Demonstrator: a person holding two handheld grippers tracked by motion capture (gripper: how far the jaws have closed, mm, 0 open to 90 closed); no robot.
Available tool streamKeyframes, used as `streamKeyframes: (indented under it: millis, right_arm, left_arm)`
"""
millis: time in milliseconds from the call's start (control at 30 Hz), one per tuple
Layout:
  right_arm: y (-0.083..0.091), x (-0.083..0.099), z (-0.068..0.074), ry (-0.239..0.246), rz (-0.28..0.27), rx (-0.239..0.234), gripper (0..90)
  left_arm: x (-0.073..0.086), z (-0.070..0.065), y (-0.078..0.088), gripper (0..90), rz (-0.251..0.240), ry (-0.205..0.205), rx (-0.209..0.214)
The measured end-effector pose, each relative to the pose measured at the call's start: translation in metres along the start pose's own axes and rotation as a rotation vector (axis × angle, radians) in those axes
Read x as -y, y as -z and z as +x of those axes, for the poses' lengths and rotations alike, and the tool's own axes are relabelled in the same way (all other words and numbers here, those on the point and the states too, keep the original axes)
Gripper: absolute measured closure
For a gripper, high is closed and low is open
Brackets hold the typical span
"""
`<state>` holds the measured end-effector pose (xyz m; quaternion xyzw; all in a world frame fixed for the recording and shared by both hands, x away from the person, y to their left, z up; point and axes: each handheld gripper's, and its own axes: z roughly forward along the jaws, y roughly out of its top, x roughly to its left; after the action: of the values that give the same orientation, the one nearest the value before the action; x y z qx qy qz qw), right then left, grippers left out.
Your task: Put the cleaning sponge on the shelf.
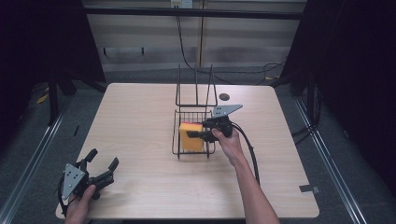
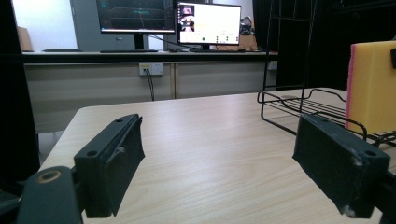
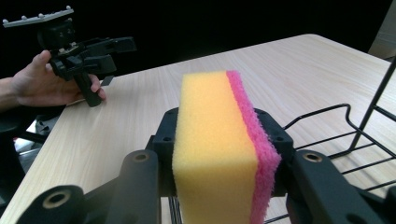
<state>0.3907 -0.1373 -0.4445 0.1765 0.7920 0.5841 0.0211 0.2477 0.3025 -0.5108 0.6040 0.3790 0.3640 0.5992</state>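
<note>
A yellow sponge with a pink scouring layer [image 1: 191,136] stands on edge over the flat part of a black wire rack [image 1: 205,151] at the table's middle. My right gripper [image 1: 194,132] is shut on it; in the right gripper view the two jaws press the sponge [image 3: 219,144] from both sides. In the left gripper view the sponge [image 2: 371,86] rises at the far right above the rack [image 2: 289,105]. My left gripper [image 1: 102,159] rests at the table's front left corner, open, nothing between its jaws. It also appears far off in the right gripper view, left gripper [image 3: 123,44].
The rack's tall upright back [image 1: 196,86] rises behind the sponge. A small dark round disc [image 1: 224,96] lies on the table [image 1: 135,121] behind the rack. Monitors [image 2: 168,18] stand on a desk beyond the table.
</note>
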Motion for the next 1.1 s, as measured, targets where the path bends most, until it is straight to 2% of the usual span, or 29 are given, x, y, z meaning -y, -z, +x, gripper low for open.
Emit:
streamKeyframes:
  millis: [33,167,433,667,800,833,1100]
  right_arm:
    - [0.0003,-0.0001,0.0002,-0.002,0.004,-0.024,59.1]
    - [0.0036,0.0007,-0.0004,-0.01,0.012,-0.037,59.0]
    - [0.0031,0.0019,-0.0004,-0.023,0.018,-0.05,55.3]
    - [0.0029,0.001,0.0028,-0.011,0.026,-0.057,55.2]
    - [0.004,-0.0004,0.0044,-0.006,0.022,-0.039,49.3]
    - [0.0049,-0.0014,0.0052,0.0,0.031,-0.012,44.8]
    - [0.0065,-0.0022,0.0067,-0.009,0.031,0.039,29.8]
  left_arm:
    - [-0.0001,0.0002,0.0,15.6,-0.001,-0.003,-0.002]
    - [0.0,0.0,0.0,15.6,0.0,0.001,0.0]
    - [0.0,0.0,0.0,15.6,0.0,0.0,0.0]
    - [0.0,0.0,0.0,15.6,0.0,0.0,0.0]
    - [-0.0001,0.0003,0.0001,15.6,0.001,-0.003,-0.002]
    - [-0.0001,0.0001,0.0002,15.6,0.002,-0.001,0.0]
    - [0.0,0.0,0.0,15.6,0.0,0.0,0.0]
